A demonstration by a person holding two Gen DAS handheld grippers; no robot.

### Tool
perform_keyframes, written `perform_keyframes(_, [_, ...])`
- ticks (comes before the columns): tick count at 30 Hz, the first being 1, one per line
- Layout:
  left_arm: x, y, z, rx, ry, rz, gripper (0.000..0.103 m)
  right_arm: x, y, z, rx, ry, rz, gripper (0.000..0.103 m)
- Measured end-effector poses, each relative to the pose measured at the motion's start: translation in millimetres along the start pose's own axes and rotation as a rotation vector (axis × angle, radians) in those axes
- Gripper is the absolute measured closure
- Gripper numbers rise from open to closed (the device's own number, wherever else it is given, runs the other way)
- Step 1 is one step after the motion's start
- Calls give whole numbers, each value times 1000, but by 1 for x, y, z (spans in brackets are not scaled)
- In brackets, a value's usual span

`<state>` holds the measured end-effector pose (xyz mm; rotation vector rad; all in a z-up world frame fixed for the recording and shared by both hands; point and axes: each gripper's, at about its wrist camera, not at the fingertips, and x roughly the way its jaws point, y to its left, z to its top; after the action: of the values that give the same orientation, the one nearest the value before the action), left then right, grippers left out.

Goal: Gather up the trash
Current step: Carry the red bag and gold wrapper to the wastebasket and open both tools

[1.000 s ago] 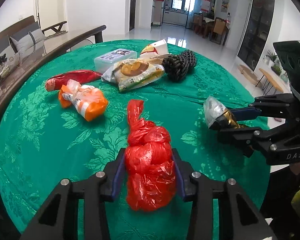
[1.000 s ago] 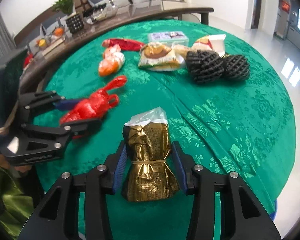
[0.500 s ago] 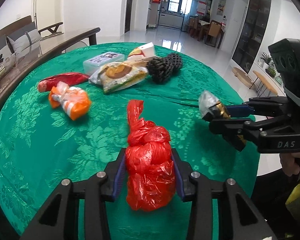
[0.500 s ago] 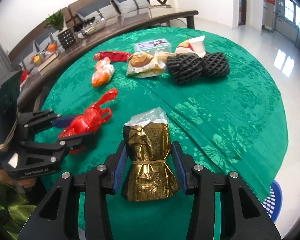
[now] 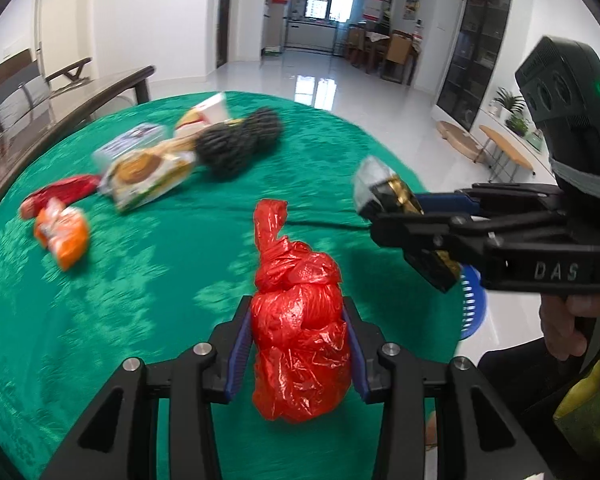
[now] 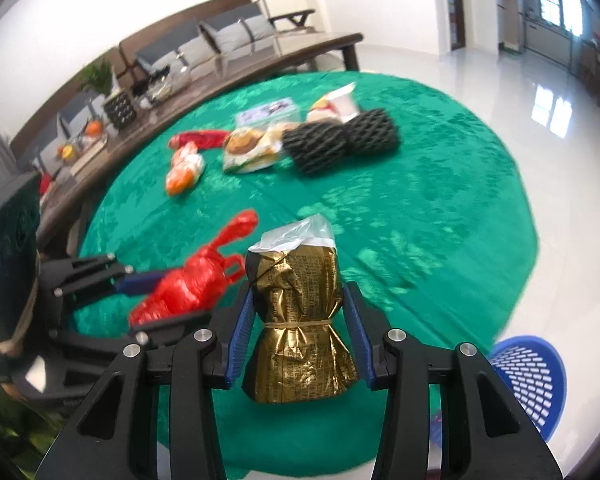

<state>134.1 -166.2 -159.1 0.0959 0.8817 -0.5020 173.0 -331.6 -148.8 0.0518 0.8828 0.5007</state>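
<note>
Left tool (image 5: 296, 344) clamped on red bag (image 5: 298, 340), bag pinched between both pads, held above the green counter (image 5: 140, 300) near its front edge. Right tool (image 6: 298, 336) clamped on gold packet (image 6: 300, 320), also off the counter. Both tools side by side. Blue basket (image 6: 528, 376) on the floor, below and right of the counter edge. More trash at the far side: black nets (image 6: 340, 140), orange wrapper (image 6: 184, 168).
</note>
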Motion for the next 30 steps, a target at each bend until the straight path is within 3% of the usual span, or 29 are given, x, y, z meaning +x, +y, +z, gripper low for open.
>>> perform_keyframes(6, [9, -50, 18, 69, -5, -74, 61, -43, -48, -10, 102, -63, -58, 58])
perform_keyframes(18, [78, -173, 61, 145, 50, -244, 61, -103, -188, -54, 281, -15, -365, 58])
perform_keyframes(22, [111, -203, 63, 162, 63, -245, 61, -105, -225, -80, 363, -4, -389, 58])
perform_keyframes(30, [155, -232, 59, 174, 93, -260, 60, -106, -257, -100, 407, 24, -405, 57])
